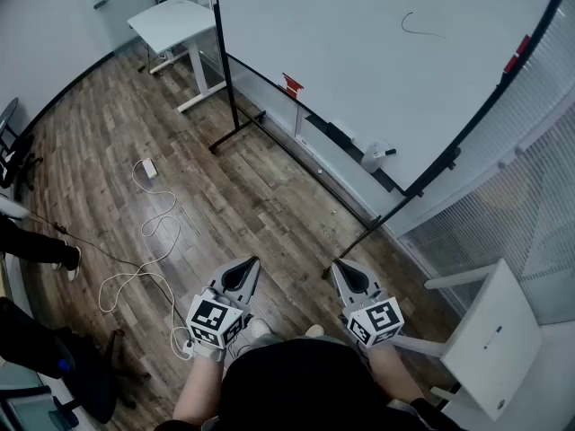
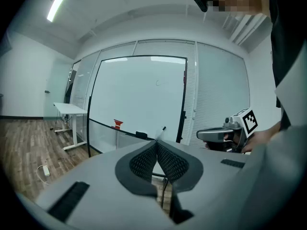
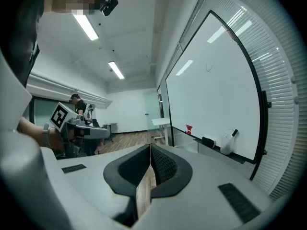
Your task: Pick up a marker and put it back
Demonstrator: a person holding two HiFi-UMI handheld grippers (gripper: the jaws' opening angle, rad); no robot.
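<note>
A black marker [image 1: 389, 152] sticks out of a white holder [image 1: 372, 158] on the tray of the large whiteboard [image 1: 359, 52]. The same marker [image 3: 234, 133] shows in the right gripper view, low on the whiteboard [image 3: 216, 104] in its holder, and as a small dark tip [image 2: 163, 128] in the left gripper view. My left gripper [image 1: 241, 275] and right gripper [image 1: 349, 277] are held side by side above the wooden floor, well short of the board. Both are shut with nothing between the pads. Each gripper view shows the other: the right gripper [image 2: 216, 134] and the left gripper [image 3: 86, 131].
A red object [image 1: 290, 84] and a black eraser [image 1: 342, 136] also rest on the tray. A white desk [image 1: 175, 21] stands at the far left, another white table [image 1: 494, 339] at the right. A cable [image 1: 148, 232] and power strip [image 1: 149, 168] lie on the floor. A person's legs [image 1: 36, 245] are at the left edge.
</note>
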